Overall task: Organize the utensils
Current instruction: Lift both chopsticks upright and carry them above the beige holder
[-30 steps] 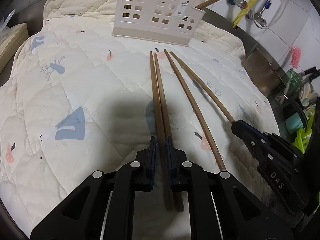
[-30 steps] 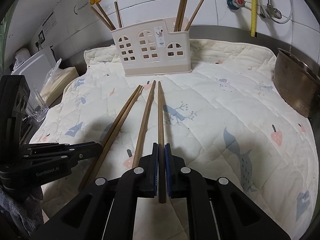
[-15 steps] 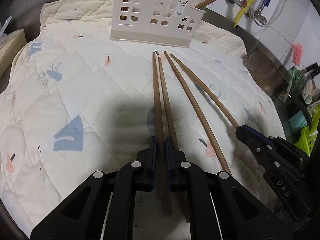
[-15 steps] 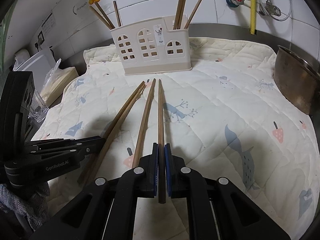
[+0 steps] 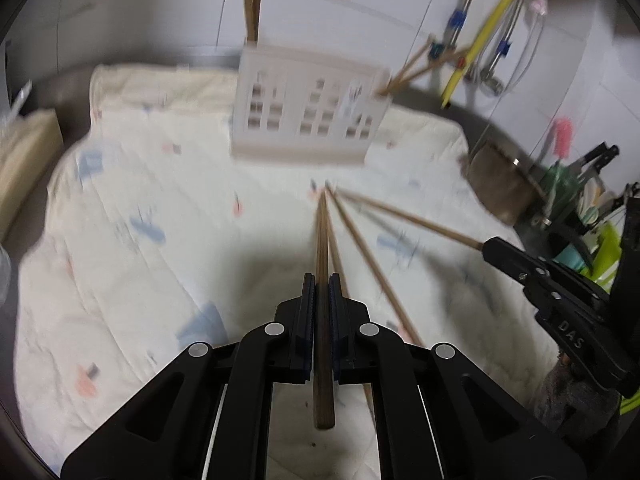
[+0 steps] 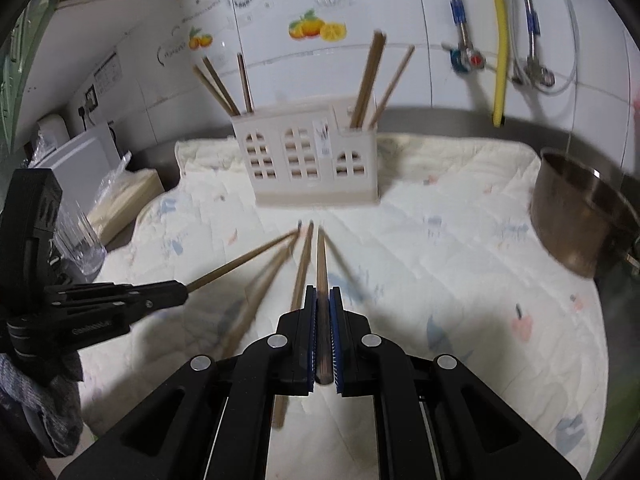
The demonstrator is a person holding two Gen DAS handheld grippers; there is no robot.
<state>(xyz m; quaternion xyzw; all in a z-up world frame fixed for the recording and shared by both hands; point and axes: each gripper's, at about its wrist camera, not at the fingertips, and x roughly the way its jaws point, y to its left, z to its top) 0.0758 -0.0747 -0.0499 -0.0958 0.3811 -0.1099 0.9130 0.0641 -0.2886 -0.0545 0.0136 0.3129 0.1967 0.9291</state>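
My left gripper (image 5: pixel 320 280) is shut on a wooden chopstick (image 5: pixel 321 240) and holds it lifted, tip toward the holder. My right gripper (image 6: pixel 322 292) is shut on another chopstick (image 6: pixel 321 260), also lifted. Two more chopsticks (image 5: pixel 372 268) lie on the quilted mat (image 5: pixel 160 200); they also show in the right wrist view (image 6: pixel 300 268). The white house-shaped utensil holder (image 6: pixel 312 160) stands at the back of the mat with several chopsticks upright in its end compartments. The left gripper shows in the right wrist view (image 6: pixel 176 292), the right gripper in the left wrist view (image 5: pixel 492 248).
A metal pot (image 6: pixel 580 216) stands at the right edge of the mat. A glass (image 6: pixel 80 248) and a bagged pack (image 6: pixel 124 196) sit to the left. Pipes and a yellow hose (image 6: pixel 498 40) run down the tiled wall behind.
Both grippers have lifted their chopsticks off the mat, raising the handle ends; the views tilted up toward the holder and wall. The other two chopsticks stay on the mat.
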